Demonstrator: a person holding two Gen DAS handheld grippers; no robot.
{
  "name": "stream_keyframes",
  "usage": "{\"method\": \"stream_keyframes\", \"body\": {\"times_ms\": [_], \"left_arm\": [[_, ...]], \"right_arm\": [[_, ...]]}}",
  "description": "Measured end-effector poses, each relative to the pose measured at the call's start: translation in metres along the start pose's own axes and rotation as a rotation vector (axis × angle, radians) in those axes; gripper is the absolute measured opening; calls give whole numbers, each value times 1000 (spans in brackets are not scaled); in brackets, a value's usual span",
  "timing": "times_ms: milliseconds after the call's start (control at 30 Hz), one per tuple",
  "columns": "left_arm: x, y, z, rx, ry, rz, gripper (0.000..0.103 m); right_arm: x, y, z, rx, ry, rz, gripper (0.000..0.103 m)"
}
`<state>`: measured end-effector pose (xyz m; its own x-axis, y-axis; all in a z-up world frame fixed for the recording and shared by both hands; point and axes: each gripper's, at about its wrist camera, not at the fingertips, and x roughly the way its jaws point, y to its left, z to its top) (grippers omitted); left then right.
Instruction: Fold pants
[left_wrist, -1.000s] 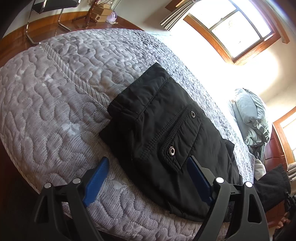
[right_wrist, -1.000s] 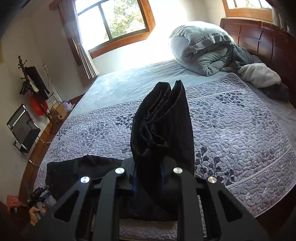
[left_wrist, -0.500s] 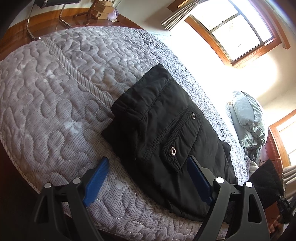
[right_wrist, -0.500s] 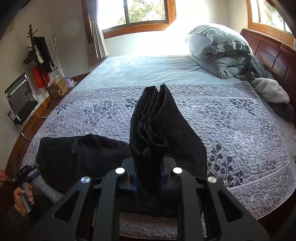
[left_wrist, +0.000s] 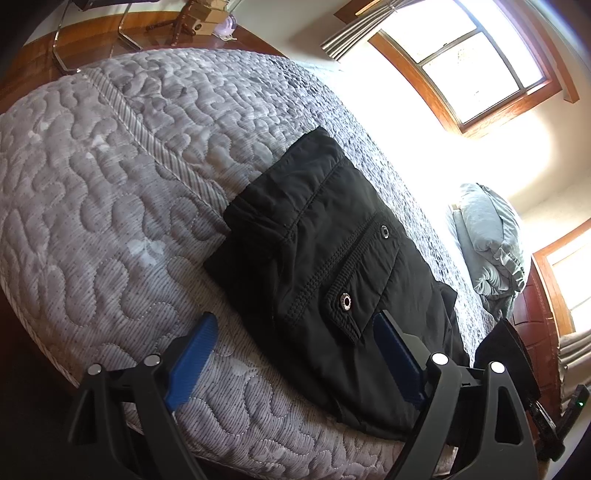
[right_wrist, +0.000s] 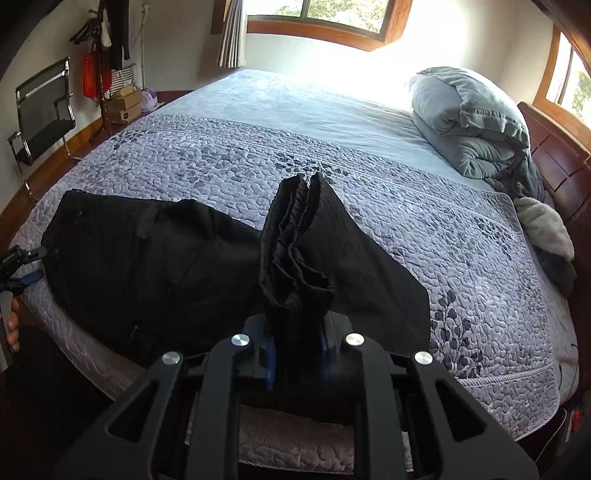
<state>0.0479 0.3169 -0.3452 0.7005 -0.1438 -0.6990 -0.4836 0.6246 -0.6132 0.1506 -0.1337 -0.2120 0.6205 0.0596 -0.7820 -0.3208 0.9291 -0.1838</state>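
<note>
You had the black pants (right_wrist: 147, 258) lying across the near left part of the bed (right_wrist: 369, 206), on the grey quilt (left_wrist: 110, 206), with the waist end toward the left edge and the legs running right along the near side. Your right gripper (right_wrist: 295, 354) was clamped on the leg ends, a thick bunch of pleated black cloth that stood up between its blue pads (right_wrist: 269, 363) and rose toward the far side, while the rest of that leg fell away to the right and draped down onto the quilt. Your left gripper (left_wrist: 291, 354) had its jaws set wide apart and gripped nothing: its left pad (left_wrist: 192, 363) was over bare quilt just beside the pants, and its right pad (left_wrist: 397, 360) was over the black cloth near the flap pocket (left_wrist: 360, 280) with its two metal snaps. In the right view your left hand (right_wrist: 11, 325) showed at the far left edge, low beside the bed, holding that gripper close to the waist end. A rolled grey duvet (right_wrist: 472, 125) lay at the far right of the bed against the wooden headboard (right_wrist: 554, 166), well apart from the pants, and a chair (right_wrist: 40, 114) stood on the floor at the far left, near a window (right_wrist: 325, 14) in the far wall.
</note>
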Motion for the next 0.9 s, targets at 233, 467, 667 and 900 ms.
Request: {"method": "stream_keyframes", "body": {"times_ms": [233,467,667,900], "left_arm": [[4,-2,2,10,11,-3,88],[6,-1,4,12,19,-12,89],[7,0,5,11,24,-19,89],[7,1,4,19,36,-20,89]], "right_arm": [[20,39,-13,-146,38,-73,16],[39,70,-26,-246,75,-101,16],[49,85,-31,-288,94,-98,16],[57,92,-36,-309,111,-98,16]]}}
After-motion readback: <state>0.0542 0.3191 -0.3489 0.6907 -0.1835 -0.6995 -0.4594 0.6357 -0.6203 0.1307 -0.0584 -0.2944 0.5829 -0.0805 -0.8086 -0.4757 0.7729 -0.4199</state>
